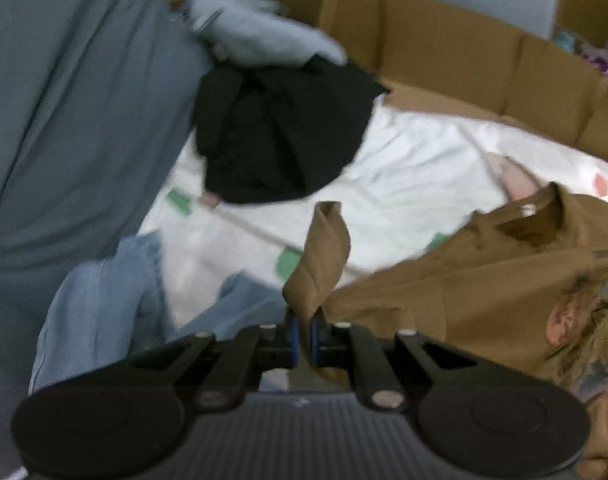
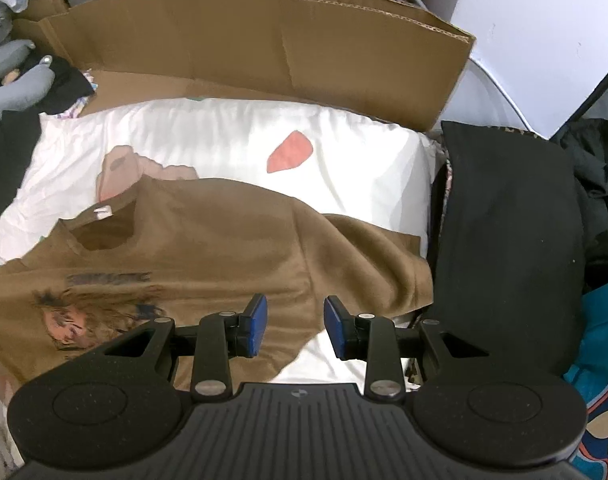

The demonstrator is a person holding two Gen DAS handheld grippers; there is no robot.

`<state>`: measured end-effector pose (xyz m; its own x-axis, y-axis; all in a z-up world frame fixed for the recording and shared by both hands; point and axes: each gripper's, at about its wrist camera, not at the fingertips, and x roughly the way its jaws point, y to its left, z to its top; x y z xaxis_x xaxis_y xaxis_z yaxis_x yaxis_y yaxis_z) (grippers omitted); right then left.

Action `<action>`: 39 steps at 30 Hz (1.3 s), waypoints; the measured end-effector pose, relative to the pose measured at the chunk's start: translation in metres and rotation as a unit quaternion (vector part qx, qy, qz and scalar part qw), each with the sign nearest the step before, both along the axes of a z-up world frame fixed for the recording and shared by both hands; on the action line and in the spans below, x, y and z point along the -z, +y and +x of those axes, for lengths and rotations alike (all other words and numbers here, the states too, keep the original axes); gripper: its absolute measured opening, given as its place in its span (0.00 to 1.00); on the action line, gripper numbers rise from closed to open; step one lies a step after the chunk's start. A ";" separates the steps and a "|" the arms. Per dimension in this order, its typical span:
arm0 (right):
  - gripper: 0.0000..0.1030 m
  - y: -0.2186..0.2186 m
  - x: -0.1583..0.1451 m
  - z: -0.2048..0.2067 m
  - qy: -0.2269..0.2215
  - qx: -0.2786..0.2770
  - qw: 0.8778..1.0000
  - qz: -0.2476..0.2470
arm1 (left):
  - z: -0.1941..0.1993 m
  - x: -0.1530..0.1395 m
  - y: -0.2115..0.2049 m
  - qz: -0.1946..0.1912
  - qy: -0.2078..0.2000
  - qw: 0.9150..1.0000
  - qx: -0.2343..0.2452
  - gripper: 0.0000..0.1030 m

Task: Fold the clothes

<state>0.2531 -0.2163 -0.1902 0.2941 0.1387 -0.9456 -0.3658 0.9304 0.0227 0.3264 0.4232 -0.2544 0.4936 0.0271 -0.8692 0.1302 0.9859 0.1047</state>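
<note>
Brown cotton T-shirt (image 2: pixel 231 232) with a printed picture on its chest lies spread on a white bedsheet (image 2: pixel 231 136) with coloured patches, straight ahead of both grippers. One sleeve of it is pinched between the blue pads of the left gripper (image 1: pixel 303 334), whose jaws are closed on the cloth; the sleeve (image 1: pixel 324 256) stands up just beyond the fingertips as a curled strip, while the shirt body and its neckline run off to that gripper's right. The right gripper (image 2: pixel 295 326) hovers with its jaws apart and nothing between them, its blue pads (image 2: pixel 255 326) over the lower part of the shirt where the brown cloth meets bare sheet. Just left of the left gripper lies a crumpled light-blue denim garment (image 1: pixel 103 304), and further ahead of it a bunched black garment (image 1: pixel 279 136) rests on the sheet. A broad grey-blue cloth (image 1: pixel 71 120) fills the far left of that view. Beyond the sheet, ahead of both grippers, stands a wall of brown cardboard (image 2: pixel 263 44). To the right of the right gripper, beside the shirt's edge, lies a flat black fabric piece (image 2: pixel 508 232), with a teal patterned cloth (image 2: pixel 600 352) further right.
</note>
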 end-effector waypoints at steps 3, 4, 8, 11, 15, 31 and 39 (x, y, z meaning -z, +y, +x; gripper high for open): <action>0.37 -0.001 0.002 0.002 0.005 0.006 1.000 0.002 | -0.009 0.009 0.012 0.011 0.019 1.000 -0.022 0.06; 0.37 -0.002 0.002 0.003 0.007 0.009 1.000 0.007 | -0.013 0.013 0.015 0.014 0.027 0.999 -0.030 0.06; 0.40 -0.015 0.001 0.003 0.018 0.054 0.997 0.056 | -0.024 0.020 0.026 0.026 0.069 0.995 -0.072 0.13; 0.42 -0.028 0.002 0.002 0.022 0.083 0.992 0.090 | -0.030 0.010 0.029 0.044 0.076 0.992 -0.089 0.17; 0.42 -0.040 0.003 -0.001 0.017 0.074 0.992 0.105 | -0.037 -0.014 0.031 0.063 0.071 0.991 -0.095 0.21; 0.46 -0.074 -0.011 -0.016 -0.035 0.031 0.988 0.148 | -0.011 -0.085 -0.008 0.027 0.004 0.999 -0.046 0.40; 0.46 -0.057 0.014 0.006 -0.057 -0.006 0.987 0.150 | 0.018 -0.047 -0.030 -0.016 0.011 1.000 0.005 0.40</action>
<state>0.2596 -0.2737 -0.2045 0.3931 0.4121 -0.8220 -0.3927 0.8836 0.2551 0.3440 0.3927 -0.2072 0.4745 -0.0059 -0.8802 0.1425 0.9873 0.0703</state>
